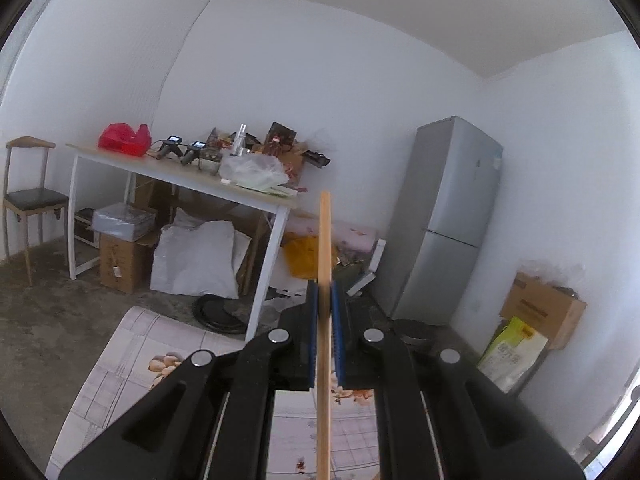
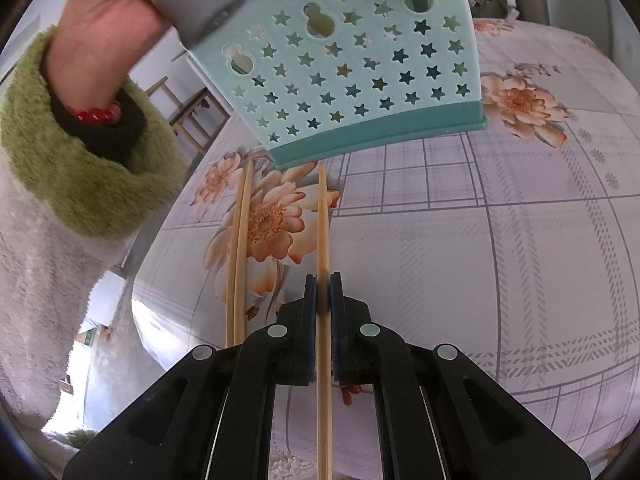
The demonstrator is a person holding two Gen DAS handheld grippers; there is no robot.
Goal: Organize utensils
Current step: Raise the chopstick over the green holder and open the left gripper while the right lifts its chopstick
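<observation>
A: Chopsticks, pale bamboo: one [image 1: 325, 240] clamped in the left gripper [image 1: 324, 300], raised; another [image 2: 322, 220] pinched by the right gripper [image 2: 322, 294] near the mint star-punched holder [image 2: 344, 64].

B: Tip each upright before lowering in.

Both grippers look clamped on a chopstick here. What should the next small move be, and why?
Probably bring the left gripper over the teal holder and tip its chopstick downward. That stick is clamped but points out at the room, away from the holder. The right gripper is shut on its own chopstick, aimed at the holder's base, with two more chopsticks lying on the tablecloth.
</observation>
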